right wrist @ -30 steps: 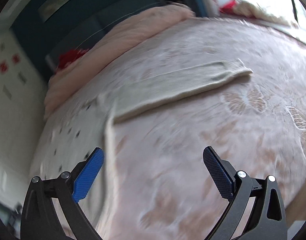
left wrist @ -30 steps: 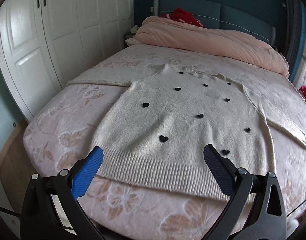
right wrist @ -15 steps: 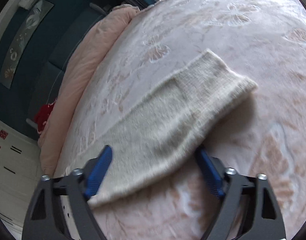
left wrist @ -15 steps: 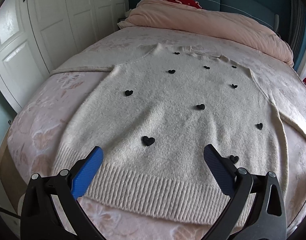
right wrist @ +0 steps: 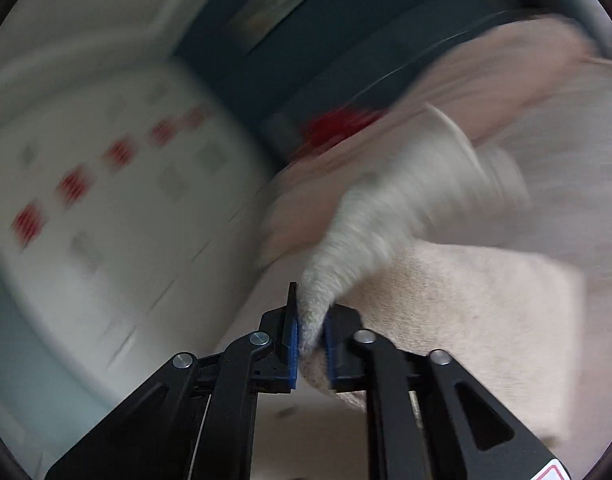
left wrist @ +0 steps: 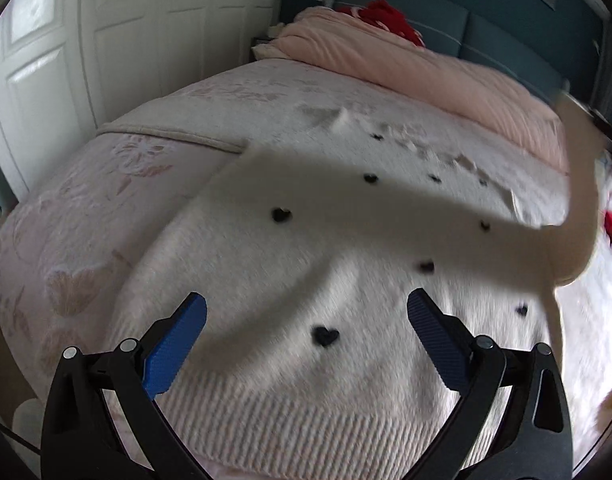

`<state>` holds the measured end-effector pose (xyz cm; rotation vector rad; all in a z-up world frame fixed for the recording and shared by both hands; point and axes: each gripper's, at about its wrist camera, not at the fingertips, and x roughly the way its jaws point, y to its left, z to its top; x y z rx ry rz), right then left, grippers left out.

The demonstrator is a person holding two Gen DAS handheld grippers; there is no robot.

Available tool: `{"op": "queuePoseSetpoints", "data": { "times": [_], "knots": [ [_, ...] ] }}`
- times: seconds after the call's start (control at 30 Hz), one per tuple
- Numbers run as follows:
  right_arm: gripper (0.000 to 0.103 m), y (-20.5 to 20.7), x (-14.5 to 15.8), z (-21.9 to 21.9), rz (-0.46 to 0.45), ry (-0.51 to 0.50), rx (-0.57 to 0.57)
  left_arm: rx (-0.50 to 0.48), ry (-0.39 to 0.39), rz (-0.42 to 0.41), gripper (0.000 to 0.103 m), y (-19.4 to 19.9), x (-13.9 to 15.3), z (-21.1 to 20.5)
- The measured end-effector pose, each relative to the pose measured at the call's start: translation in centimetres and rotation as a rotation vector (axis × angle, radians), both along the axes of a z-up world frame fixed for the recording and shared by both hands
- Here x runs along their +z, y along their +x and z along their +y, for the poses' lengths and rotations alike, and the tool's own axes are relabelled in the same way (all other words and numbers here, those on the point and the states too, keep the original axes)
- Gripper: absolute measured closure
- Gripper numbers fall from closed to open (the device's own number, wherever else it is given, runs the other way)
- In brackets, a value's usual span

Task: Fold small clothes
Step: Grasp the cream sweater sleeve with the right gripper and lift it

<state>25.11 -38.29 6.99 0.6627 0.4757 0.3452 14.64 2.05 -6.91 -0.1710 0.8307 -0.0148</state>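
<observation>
Right wrist view: right hand-held gripper (right wrist: 310, 334) closing, pinching the sweater sleeve (right wrist: 386, 224); left hand-held gripper (left wrist: 306, 320) gapes empty.

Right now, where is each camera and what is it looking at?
Left wrist: sits behind the open left tool, looking down the bed over the sweater.
Right wrist: sits behind the right tool, closing on the sleeve, facing the wardrobe.
Both show the sweater, sleeve, and headboard; no hands.
</observation>
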Motion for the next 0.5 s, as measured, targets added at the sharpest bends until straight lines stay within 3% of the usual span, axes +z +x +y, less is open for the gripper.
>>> {"op": "queuePoseSetpoints", "data": {
  "times": [0.07, 0.17, 0.3, 0.4, 0.5],
  "knots": [
    [0.071, 2.5, -1.2, 6.6, 0.040, -0.062, 0.127, 0.011, -0.035, 0.003, 0.005, 0.8, 0.4, 0.9],
    [0.069, 3.2, -4.0, 11.2, 0.120, -0.223, 0.131, -0.003, -0.082, 0.012, 0.005, 2.2, 0.9, 1.8],
    [0.054, -0.7, -8.4, 6.9, 0.282, -0.336, -0.030, -0.057, -0.148, 0.022, 0.005, 6.4, 1.1, 2.4],
    [0.053, -4.5, -11.0, 3.3, 0.410, -0.471, -0.163, -0.069, -0.161, 0.032, 0.005, 10.3, 0.4, 1.6],
    [0.046, -5.9, -14.3, -0.2, 0.506, -0.495, -0.217, -0.044, -0.193, 0.090, 0.005, 14.6, -1.4, 0.3]
  ]
}}
